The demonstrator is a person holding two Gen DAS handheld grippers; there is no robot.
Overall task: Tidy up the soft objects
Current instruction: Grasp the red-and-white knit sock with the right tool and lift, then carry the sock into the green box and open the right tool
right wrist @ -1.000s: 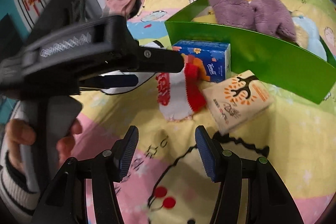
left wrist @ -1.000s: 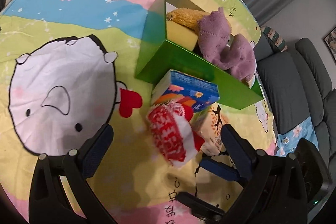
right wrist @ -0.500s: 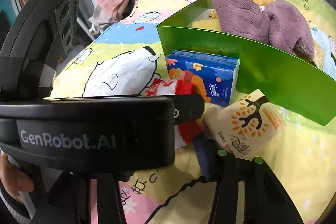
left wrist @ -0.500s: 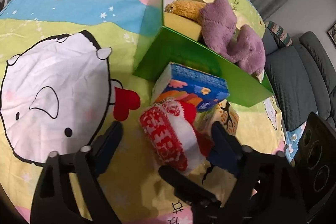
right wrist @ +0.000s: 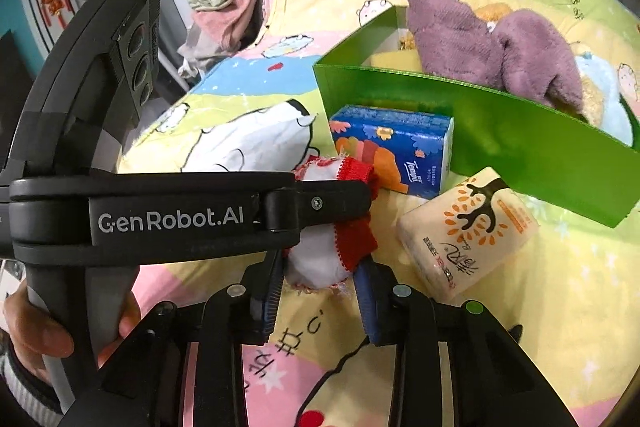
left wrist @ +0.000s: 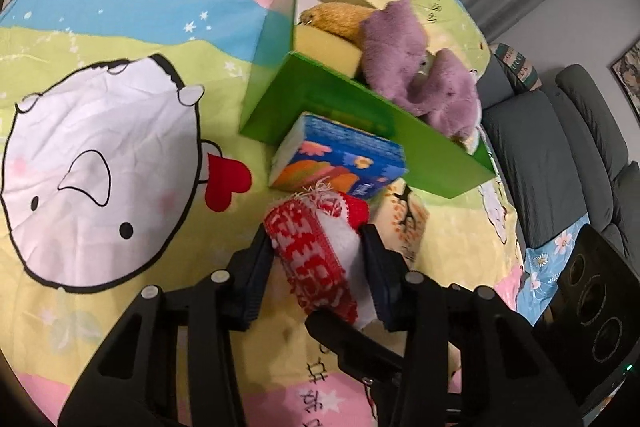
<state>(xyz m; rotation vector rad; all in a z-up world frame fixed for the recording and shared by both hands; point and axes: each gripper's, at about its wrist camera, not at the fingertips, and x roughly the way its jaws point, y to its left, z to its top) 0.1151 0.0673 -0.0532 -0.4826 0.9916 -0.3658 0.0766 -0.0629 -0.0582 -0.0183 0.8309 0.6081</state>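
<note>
Both grippers meet on one red-and-white knitted sock (left wrist: 320,251), lying on the cartoon-print bedsheet (left wrist: 120,155). Left gripper (left wrist: 316,267) has its fingers pressed against the sock's sides, gripping it; right gripper (right wrist: 320,291) straddles its white toe, contact unclear. Just beyond lie a glossy blue tissue pack (left wrist: 340,159), a cream tissue pack (right wrist: 468,231) and a green box (left wrist: 360,107) holding fuzzy purple plush (left wrist: 420,67).
</note>
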